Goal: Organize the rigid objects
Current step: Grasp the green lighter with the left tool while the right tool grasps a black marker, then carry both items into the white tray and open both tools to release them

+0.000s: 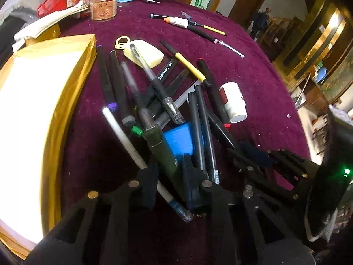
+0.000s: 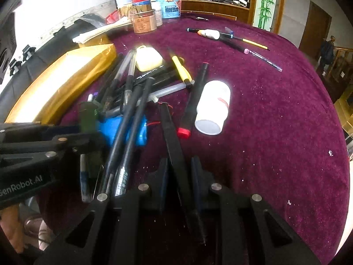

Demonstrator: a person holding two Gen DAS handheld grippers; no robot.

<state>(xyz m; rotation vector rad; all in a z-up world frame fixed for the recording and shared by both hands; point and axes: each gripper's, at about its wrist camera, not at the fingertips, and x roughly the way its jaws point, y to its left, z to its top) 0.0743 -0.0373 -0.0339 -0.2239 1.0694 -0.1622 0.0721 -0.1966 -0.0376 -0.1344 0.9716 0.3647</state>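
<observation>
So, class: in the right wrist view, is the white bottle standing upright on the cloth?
No, the white bottle lies on its side on the purple cloth.

Count on the worktop (image 2: 275,121): one dense heap of pens (image 1: 154,101), roughly a dozen or more, exact number not determinable where they overlap; a further four or so pens (image 1: 198,27) lie in a loose group toward the far edge. One white cylindrical bottle (image 2: 213,107), one blue box (image 1: 179,140), one pale yellow block (image 1: 146,53), one gold-wrapped package (image 1: 44,101). Jars (image 2: 143,16) at the far edge: at least three, partly hidden.
</observation>
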